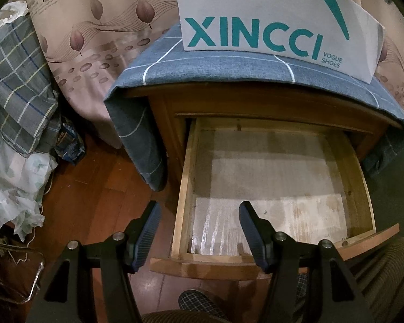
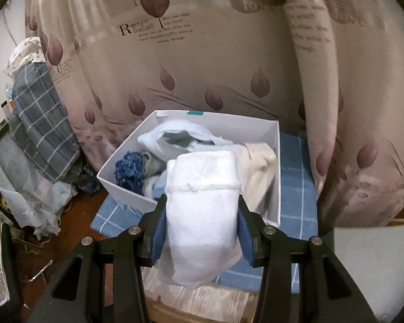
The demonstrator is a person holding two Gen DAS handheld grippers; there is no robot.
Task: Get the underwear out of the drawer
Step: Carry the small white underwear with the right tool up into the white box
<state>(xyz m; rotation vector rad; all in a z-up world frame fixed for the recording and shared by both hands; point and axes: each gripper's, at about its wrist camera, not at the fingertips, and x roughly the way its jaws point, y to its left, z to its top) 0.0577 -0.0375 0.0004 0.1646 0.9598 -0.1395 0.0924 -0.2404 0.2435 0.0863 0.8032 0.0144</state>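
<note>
Right gripper [image 2: 202, 231] was clamped on white underwear [image 2: 202, 215], just before the shoebox [image 2: 272, 177]; next you'd release it there. Left gripper [image 1: 199, 231] stood apart.

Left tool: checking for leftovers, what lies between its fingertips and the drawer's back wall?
Only the bare drawer liner; left wrist view shows no clothing ahead of the open left tool.

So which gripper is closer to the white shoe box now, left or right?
Right. The right gripper, shut on a white garment, hovers just before the shoe box. The left gripper waits lower, at the open drawer.
</note>
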